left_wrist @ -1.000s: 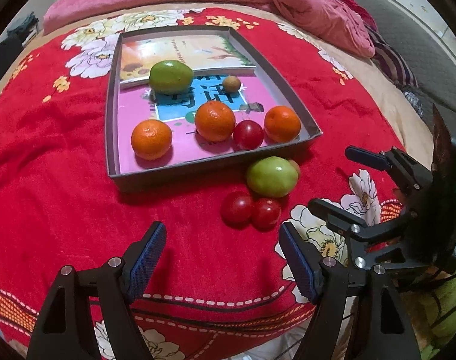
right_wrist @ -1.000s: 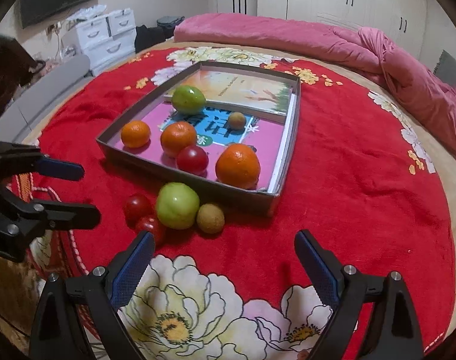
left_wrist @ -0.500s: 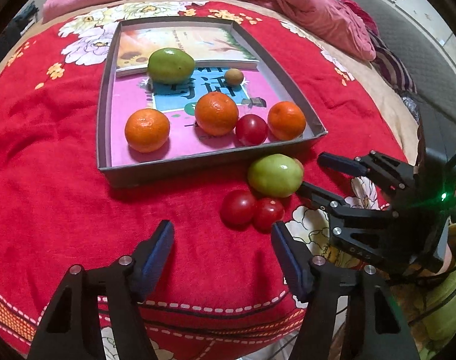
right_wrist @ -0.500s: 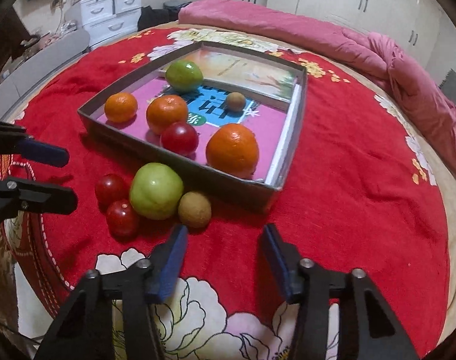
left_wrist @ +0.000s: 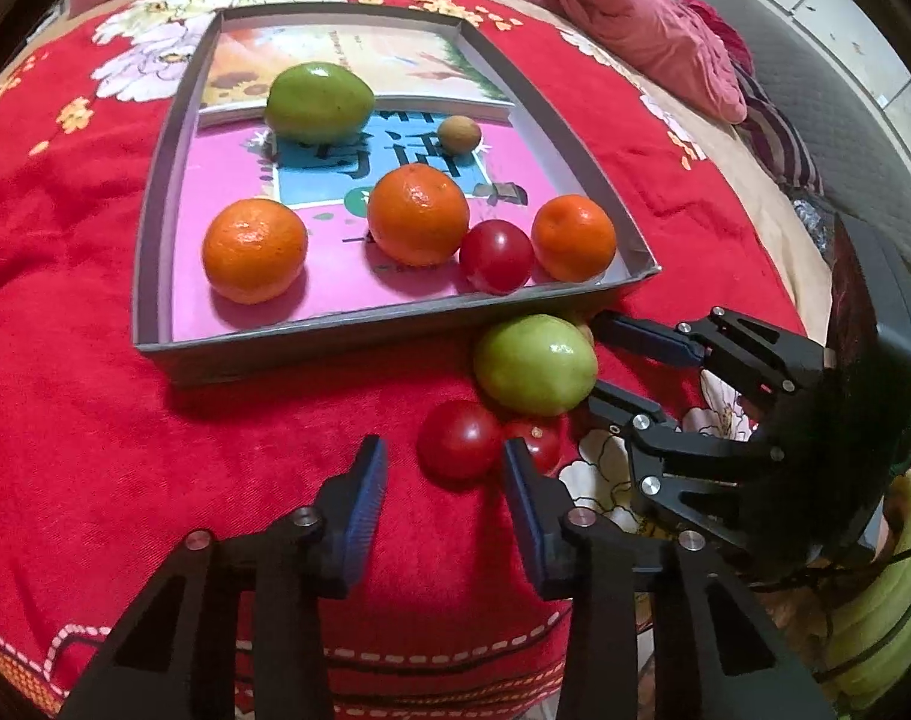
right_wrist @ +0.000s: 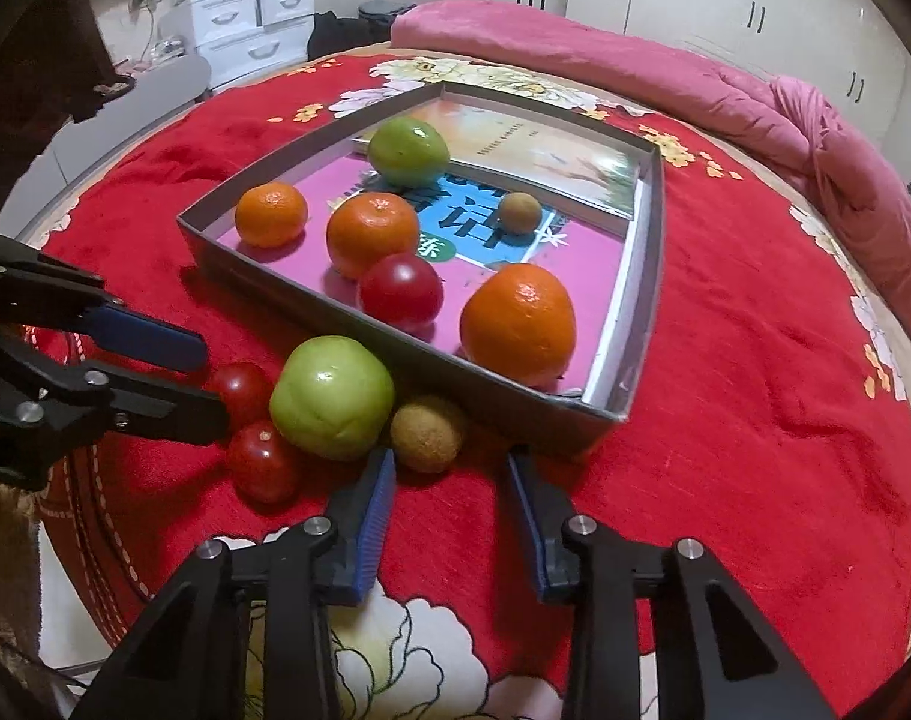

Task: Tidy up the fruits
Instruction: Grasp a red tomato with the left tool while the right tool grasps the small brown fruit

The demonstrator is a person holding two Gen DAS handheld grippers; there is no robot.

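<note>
A grey tray [left_wrist: 335, 330] [right_wrist: 257, 276] on the red blanket holds three oranges, a red tomato, a green fruit and a small brown fruit. In front of it lie a green apple [left_wrist: 533, 363] [right_wrist: 332, 396], two red tomatoes and a brown fruit [right_wrist: 428, 432]. My left gripper [left_wrist: 443, 456] [right_wrist: 215, 384] is closing, with the nearer tomato [left_wrist: 458, 441] [right_wrist: 242, 387] just ahead between its tips and a gap on one side. My right gripper [right_wrist: 449, 462] [left_wrist: 602, 360] is closing too, its tips flanking the brown fruit without pressing it. The second tomato [left_wrist: 536, 441] [right_wrist: 263, 462] lies beside the first.
The red floral blanket [left_wrist: 65, 390] covers a round bed whose edge runs close under both grippers. A pink quilt [left_wrist: 605, 18] [right_wrist: 635, 60] is bunched along the far side. White drawers [right_wrist: 245, 18] stand beyond the bed.
Both grippers have come down and forward toward the loose fruits in front of the tray. Their jaws have narrowed a lot, and each now reaches a fruit.
</note>
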